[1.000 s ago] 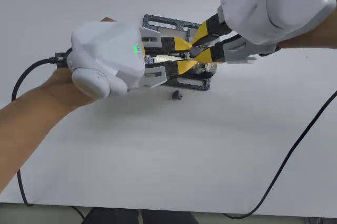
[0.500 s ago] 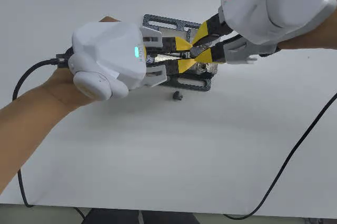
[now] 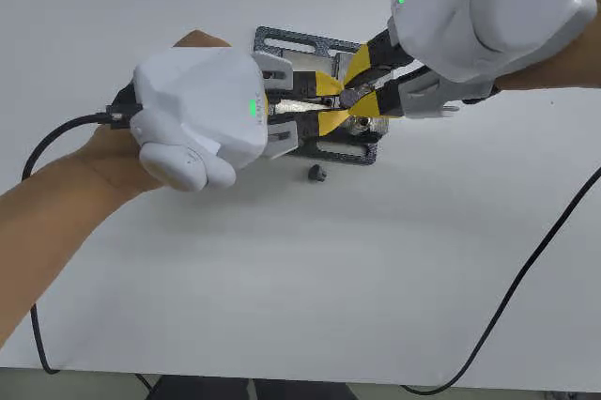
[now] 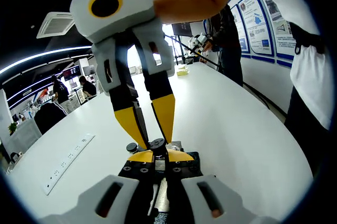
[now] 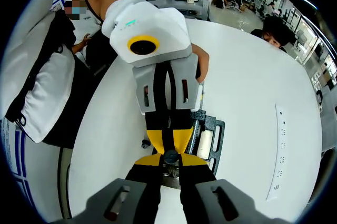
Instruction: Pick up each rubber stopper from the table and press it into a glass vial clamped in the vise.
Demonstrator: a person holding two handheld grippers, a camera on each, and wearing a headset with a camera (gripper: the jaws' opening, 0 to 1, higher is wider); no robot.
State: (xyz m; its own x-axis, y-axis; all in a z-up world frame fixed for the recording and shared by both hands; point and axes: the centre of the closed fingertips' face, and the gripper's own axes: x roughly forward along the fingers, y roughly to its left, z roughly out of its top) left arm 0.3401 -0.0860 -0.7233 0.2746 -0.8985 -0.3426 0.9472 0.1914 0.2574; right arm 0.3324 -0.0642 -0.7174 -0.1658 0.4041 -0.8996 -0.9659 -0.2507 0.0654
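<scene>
A spare rubber stopper (image 3: pixel 317 173) lay on the bench (image 3: pixel 282 278), just before the vise (image 3: pixel 282 41). Beyond it, the left hand-held gripper (image 4: pixel 159 156) had edged closer to the vise, its jaws drawn together. The right hand-held gripper (image 5: pixel 169 160) pinched another stopper (image 4: pixel 157 143) directly above them, seemingly at the clamped glass vial (image 3: pixel 368 122).

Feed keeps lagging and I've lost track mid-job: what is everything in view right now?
Table: one, white, under everything.
Vise: one, dark grey, mid-table.
Glass vial: one, clear, clamped in vise beneath the tongs tips.
Loose stopper: one, dark, on table beside vise.
Held stopper: one, dark, over vial.
Left cable: one, black, table's left.
Right cable: one, black, table's right.
Bystanders: several, background of gripper views.
Left tongs: yellow-tipped, tips close at vial; grip unclear.
Right tongs: yellow-tipped, shut on held stopper.
Forearms: two, bare.
</scene>
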